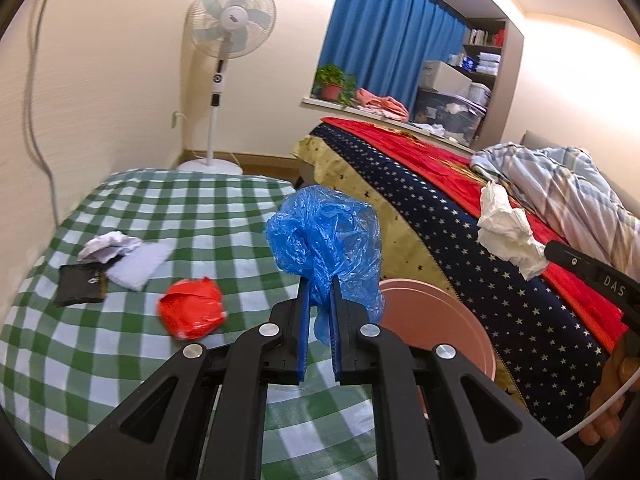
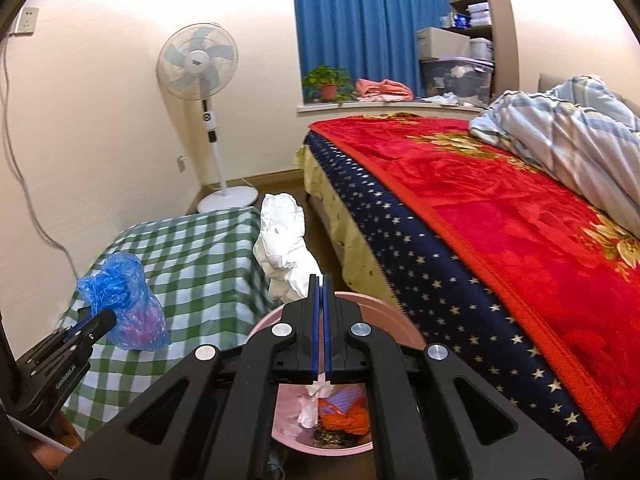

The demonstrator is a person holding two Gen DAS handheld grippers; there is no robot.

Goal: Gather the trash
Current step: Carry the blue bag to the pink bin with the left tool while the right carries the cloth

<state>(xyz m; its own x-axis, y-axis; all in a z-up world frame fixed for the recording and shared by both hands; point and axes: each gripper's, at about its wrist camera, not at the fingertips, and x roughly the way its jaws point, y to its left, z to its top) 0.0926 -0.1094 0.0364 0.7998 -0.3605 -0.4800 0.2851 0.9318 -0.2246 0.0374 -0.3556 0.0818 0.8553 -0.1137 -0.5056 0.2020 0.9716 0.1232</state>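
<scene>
My left gripper is shut on a crumpled blue plastic bag and holds it above the edge of the green checked table; the bag also shows in the right wrist view. My right gripper is shut on a crumpled white paper and holds it over the pink bin, which has trash inside. In the left wrist view the white paper hangs at the right and the bin rim lies below. A red wrapper and a white crumpled paper lie on the table.
A black pouch and a white cloth lie on the table. A bed with a red blanket stands to the right of the bin. A standing fan is at the far wall.
</scene>
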